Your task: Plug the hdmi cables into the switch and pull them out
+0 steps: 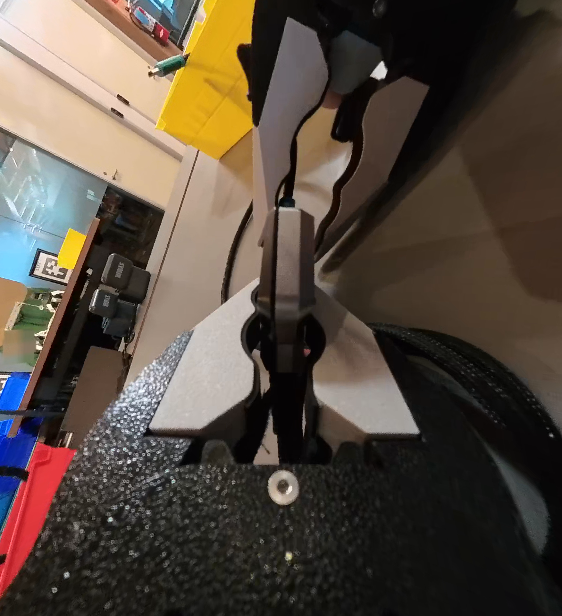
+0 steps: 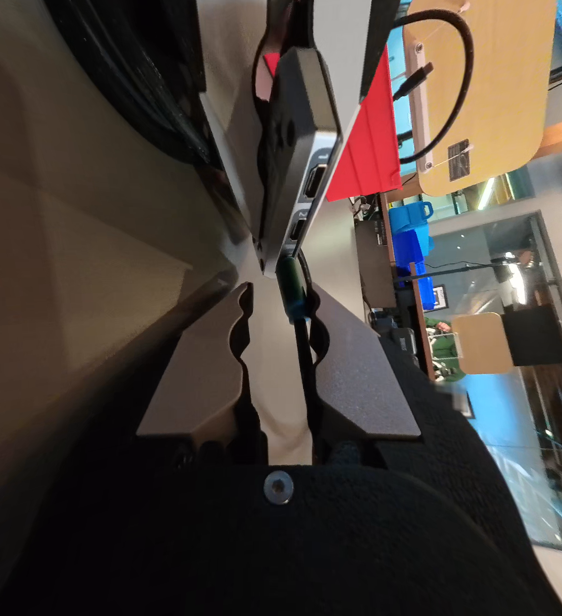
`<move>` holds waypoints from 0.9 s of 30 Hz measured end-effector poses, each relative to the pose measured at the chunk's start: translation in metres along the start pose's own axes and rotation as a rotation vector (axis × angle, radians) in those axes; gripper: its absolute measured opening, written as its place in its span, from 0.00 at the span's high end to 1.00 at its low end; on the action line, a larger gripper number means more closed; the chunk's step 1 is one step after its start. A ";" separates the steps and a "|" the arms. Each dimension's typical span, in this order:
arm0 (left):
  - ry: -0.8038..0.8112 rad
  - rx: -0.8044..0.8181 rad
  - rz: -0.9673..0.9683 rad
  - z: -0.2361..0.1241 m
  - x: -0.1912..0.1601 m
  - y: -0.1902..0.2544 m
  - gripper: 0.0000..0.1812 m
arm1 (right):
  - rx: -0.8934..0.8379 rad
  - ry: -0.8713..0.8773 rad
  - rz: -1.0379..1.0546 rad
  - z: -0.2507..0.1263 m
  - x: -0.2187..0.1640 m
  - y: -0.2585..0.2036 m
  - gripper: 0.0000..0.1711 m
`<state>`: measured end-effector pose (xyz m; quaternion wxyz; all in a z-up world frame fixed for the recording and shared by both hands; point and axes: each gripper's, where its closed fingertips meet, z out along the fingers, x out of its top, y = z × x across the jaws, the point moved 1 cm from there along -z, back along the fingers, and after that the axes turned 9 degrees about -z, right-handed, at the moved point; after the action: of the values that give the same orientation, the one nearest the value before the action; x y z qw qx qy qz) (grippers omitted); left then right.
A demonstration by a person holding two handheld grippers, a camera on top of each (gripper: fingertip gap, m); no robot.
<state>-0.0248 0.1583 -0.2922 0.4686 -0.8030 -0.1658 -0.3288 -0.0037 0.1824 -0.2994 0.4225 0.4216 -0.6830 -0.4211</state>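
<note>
The left tool point(image 1: 284, 328) is clamped on the grey HDMI switch point(image 1: 288, 283), holding it on edge above the pale bench point(image 1: 472, 200). In the right wrist view the switch point(image 2: 292, 160) shows 2 empty ports, with a green-bodied HDMI plug point(image 2: 292, 286) at the port nearest the camera, apparently seated, though the joint is partly hidden. The right tool point(image 2: 281, 328) stands apart, its fingers either side of that plug and its black cable point(image 2: 304, 366), not closed on them. A second green plug point(image 1: 169, 65) lies loose near a yellow bin point(image 1: 206, 100). By my reading, 1 cable is in and the rest of the plugging and all pulling remain.
</note>
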 end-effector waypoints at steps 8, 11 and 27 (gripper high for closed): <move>-0.027 0.000 -0.027 0.004 -0.001 0.001 0.89 | -0.112 -0.189 -0.227 0.012 -0.011 0.010 0.92; -0.027 0.002 -0.039 0.005 -0.001 0.000 0.88 | -0.107 -0.195 -0.218 0.013 -0.013 0.009 0.93; -0.017 0.084 -0.054 0.006 -0.001 -0.013 0.68 | -0.117 -0.150 -0.142 0.008 -0.011 0.013 0.93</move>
<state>-0.0312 0.1705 -0.2868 0.4914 -0.7807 -0.2052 -0.3272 -0.0114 0.1981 -0.2916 0.3633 0.4110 -0.6554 -0.5193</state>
